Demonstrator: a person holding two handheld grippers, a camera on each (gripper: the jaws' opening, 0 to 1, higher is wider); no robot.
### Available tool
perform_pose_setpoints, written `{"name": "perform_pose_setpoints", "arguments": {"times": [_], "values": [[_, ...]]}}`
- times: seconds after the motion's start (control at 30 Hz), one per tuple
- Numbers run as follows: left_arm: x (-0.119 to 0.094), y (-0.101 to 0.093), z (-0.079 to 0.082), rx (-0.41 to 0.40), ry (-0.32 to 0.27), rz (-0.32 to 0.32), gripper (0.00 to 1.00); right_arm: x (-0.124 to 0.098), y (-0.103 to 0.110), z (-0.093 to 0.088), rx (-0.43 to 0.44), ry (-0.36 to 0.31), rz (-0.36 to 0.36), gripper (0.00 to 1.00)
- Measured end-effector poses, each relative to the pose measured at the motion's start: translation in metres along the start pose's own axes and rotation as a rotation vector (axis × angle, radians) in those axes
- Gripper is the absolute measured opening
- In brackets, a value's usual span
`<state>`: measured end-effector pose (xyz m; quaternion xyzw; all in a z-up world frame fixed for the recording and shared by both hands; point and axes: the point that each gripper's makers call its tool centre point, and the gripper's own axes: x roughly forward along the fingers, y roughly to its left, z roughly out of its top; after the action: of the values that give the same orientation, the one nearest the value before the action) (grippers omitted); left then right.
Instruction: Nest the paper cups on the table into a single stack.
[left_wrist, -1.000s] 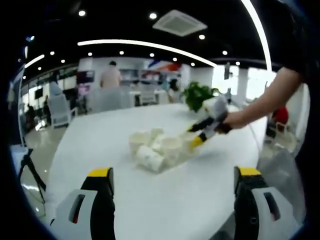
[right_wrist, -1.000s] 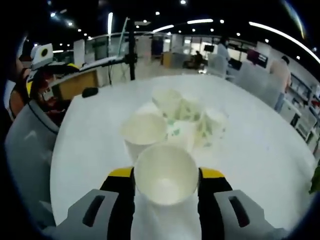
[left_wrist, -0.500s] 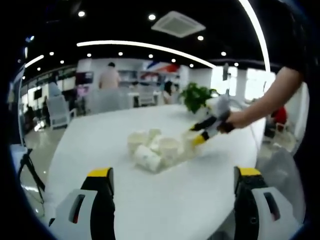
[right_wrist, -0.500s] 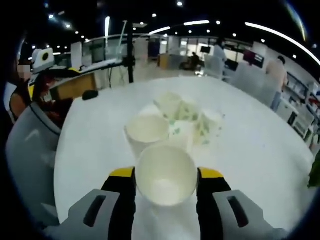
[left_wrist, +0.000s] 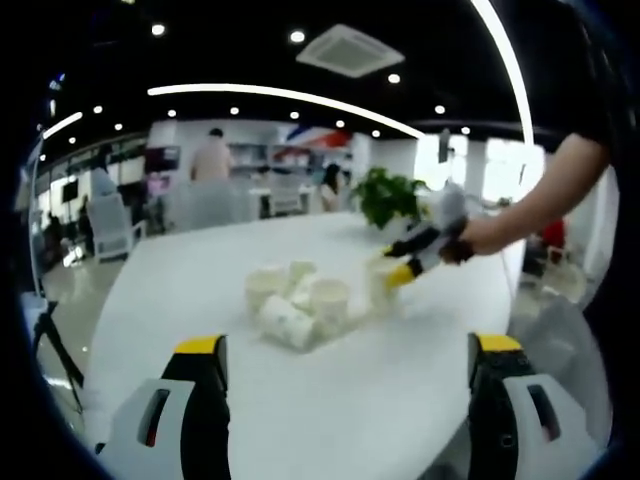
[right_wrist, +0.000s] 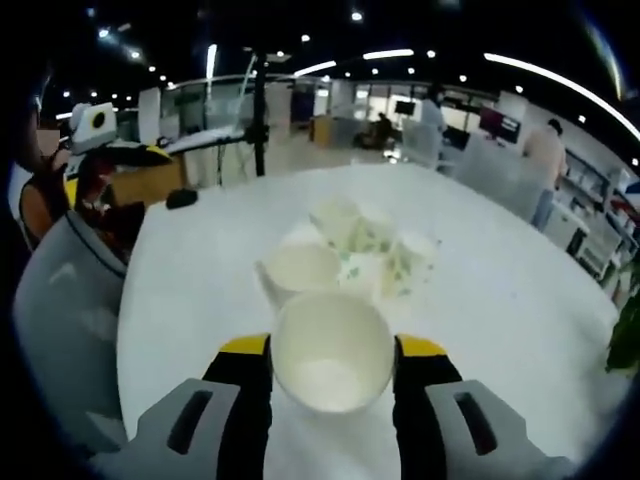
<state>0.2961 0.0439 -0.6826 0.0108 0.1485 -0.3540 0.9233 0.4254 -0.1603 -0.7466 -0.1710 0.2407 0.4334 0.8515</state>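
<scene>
Right gripper clamped on a white paper cup, mouth toward camera, raised above the white surface. Left gripper jaws wide apart, gripping nothing, low over near edge. Cluster of remaining cups mid-surface, one on its side.

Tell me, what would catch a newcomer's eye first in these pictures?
Probably the open paper cup gripped between the yellow-tipped jaws of the right claw, its mouth facing the camera. Just beyond it, a cluster of paper cups sits on the round white table, some upright and some tipped over. In the left gripper view, the left claw hangs open over the near table edge.
</scene>
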Motion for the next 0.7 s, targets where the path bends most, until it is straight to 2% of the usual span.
{"name": "perform_pose_setpoints", "arguments": {"times": [0.47,0.7], "values": [[0.011,-0.006,0.003,0.018,0.002,-0.030,1.00,-0.025,-0.005,0.017,0.013,-0.064,-0.017,0.44],[0.015,-0.007,0.005,0.023,0.005,-0.040,1.00,-0.035,-0.003,0.035,-0.006,-0.098,-0.011,0.44]]}}
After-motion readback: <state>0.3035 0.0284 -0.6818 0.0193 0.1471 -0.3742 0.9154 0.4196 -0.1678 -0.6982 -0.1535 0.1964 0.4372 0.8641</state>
